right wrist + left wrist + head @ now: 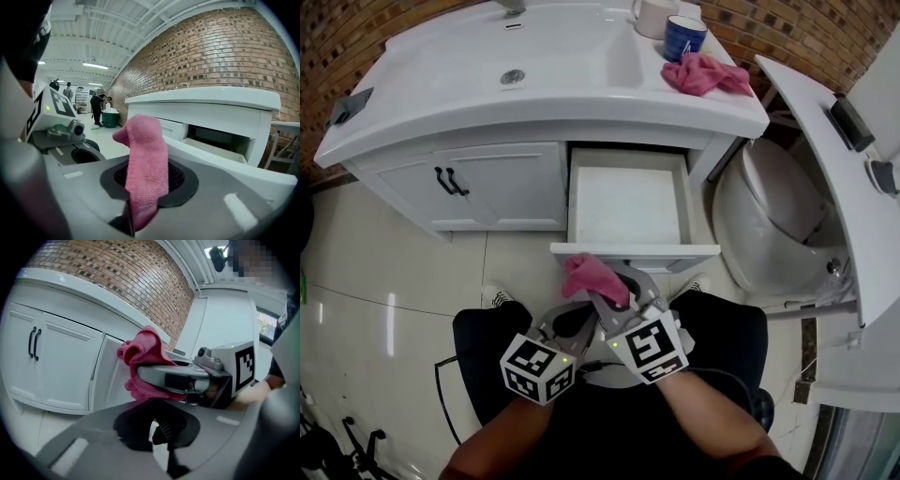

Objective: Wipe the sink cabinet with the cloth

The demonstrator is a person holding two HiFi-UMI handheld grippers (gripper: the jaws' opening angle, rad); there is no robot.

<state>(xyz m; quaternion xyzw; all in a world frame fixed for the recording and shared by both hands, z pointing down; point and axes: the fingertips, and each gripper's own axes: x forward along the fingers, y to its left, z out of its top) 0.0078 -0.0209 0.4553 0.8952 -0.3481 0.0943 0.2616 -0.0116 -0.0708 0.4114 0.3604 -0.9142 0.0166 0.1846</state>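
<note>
My right gripper (609, 286) is shut on a pink cloth (589, 275), which stands up out of its jaws in the right gripper view (145, 159). It hangs just in front of the open drawer (628, 202) of the white sink cabinet (502, 183), apart from the drawer front. Crossing under it from the left, my left gripper (579, 305) has its jaws together on nothing. The left gripper view shows the cloth (140, 355) bunched at the right gripper's tip, ahead of the left gripper (157, 432).
A second pink cloth (705, 73), a blue mug (683, 37) and a white cup (653, 16) sit on the countertop's right end. A toilet (769, 225) stands right of the cabinet. The cabinet's two doors with black handles (450, 180) are closed. Tiled floor lies below.
</note>
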